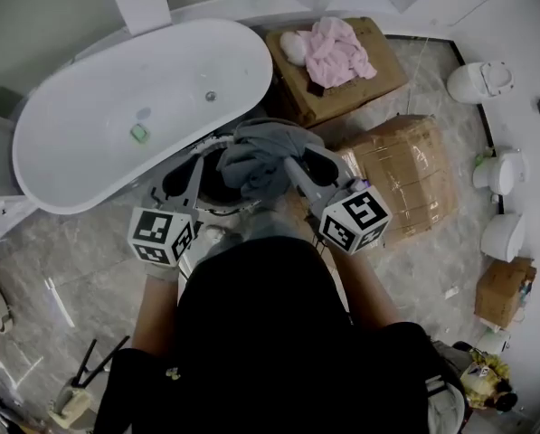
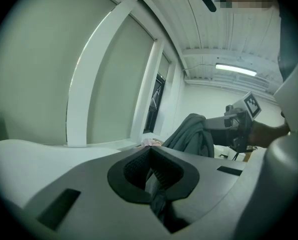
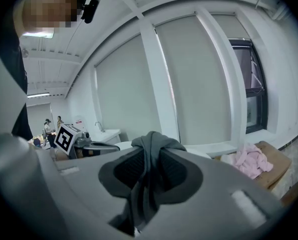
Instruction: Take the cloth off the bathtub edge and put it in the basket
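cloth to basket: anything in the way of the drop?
Nothing visible. The left gripper and right gripper both pinch the grey cloth, which hangs right over what looks like the dark basket beside the bathtub. The cloth hides most of its opening.

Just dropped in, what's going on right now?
A person holds a grey cloth in both grippers: the left gripper and the right gripper are each shut on a fold of it. The cloth hangs bunched beside the white bathtub, over a dark container that looks like the basket. It is not released yet.
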### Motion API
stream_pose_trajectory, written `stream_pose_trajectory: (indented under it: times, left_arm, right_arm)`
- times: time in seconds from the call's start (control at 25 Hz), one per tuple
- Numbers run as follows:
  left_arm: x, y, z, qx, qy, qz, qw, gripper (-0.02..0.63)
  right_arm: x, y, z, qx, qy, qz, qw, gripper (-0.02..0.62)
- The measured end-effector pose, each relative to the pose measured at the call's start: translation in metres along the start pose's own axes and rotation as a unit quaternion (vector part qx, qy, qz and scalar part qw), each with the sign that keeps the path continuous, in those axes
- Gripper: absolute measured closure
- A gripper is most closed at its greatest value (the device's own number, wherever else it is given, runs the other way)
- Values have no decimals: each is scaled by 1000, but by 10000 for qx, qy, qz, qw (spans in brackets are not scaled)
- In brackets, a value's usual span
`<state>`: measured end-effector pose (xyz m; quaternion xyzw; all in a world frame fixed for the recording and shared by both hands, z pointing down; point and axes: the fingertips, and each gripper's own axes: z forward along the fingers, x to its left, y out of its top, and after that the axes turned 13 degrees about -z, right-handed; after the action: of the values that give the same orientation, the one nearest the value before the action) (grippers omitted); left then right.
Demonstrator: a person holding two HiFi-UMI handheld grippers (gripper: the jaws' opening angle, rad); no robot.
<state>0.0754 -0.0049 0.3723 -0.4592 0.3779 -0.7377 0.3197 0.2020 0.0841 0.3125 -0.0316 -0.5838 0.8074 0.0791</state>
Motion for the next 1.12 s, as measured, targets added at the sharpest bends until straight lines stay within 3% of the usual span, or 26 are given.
stream_pose_trajectory:
  times: [0.24, 0.52, 0.8, 1.12]
  left_arm:
    - [33, -12, -26, -103, 618, -216, 9978, 592]
    - [68, -31, -50, -174, 1430, -532, 9881, 592]
    - [84, -49, -97, -260, 2264, -831, 9701, 592]
    - [87, -82, -131, -380, 3050, -1257, 9432, 592]
  right_arm:
    - [14, -32, 47, 346, 609, -53, 9975, 512]
    - [30, -86, 113, 826, 1485, -177, 9853, 512]
    - [73, -138, 166, 1311, 2419, -345, 9608, 512]
    - [106, -203, 207, 1807, 3138, -678, 9297, 511]
